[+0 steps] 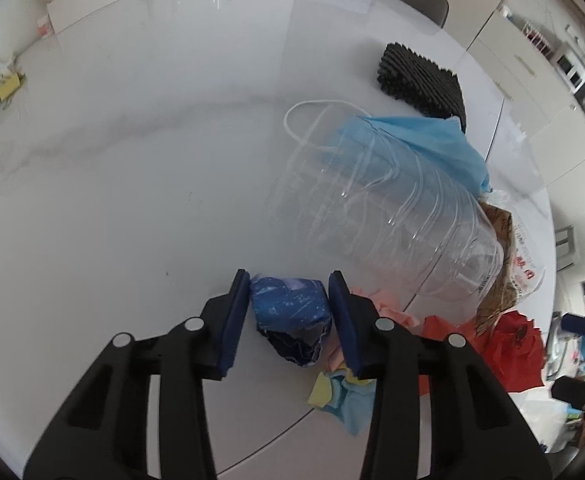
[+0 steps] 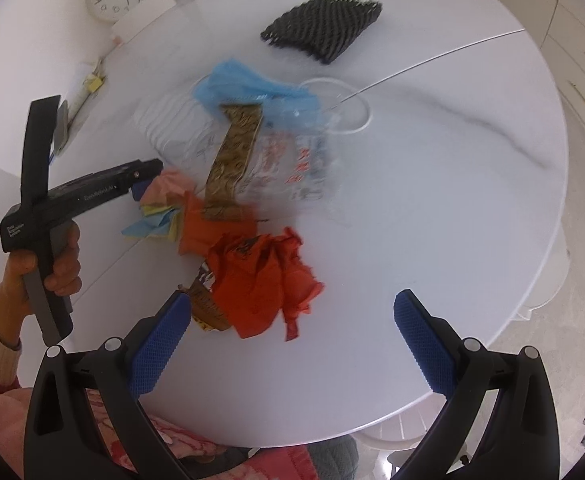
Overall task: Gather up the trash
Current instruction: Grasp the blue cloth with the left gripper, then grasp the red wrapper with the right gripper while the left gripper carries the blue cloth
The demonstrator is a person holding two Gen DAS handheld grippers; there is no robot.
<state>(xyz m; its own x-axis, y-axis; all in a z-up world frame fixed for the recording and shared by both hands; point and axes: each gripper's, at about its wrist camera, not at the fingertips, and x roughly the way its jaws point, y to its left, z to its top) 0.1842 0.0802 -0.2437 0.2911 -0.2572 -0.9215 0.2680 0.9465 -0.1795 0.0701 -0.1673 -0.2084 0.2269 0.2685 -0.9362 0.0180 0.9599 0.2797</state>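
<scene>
Left fingers (image 1: 237, 312) closed on dark blue crumpled wrapper (image 1: 290, 312), pads flush on both flanks, wrapper low on the bench (image 1: 132, 160). Right fingers (image 2: 160, 344) spread wide, empty, above red crumpled bag (image 2: 264, 280).

Risks: wrapper slipping out on lifting, grip shallow; pastel paper scraps (image 1: 344, 396) just right, liable to snag; stacked clear cups (image 1: 376, 208) close, easily toppled.

Left wrist view only: wrapper in grip. Right wrist view only: hand (image 2: 56, 264) on left tool, printed clear bag (image 2: 296, 160), right fingers' spread.
</scene>
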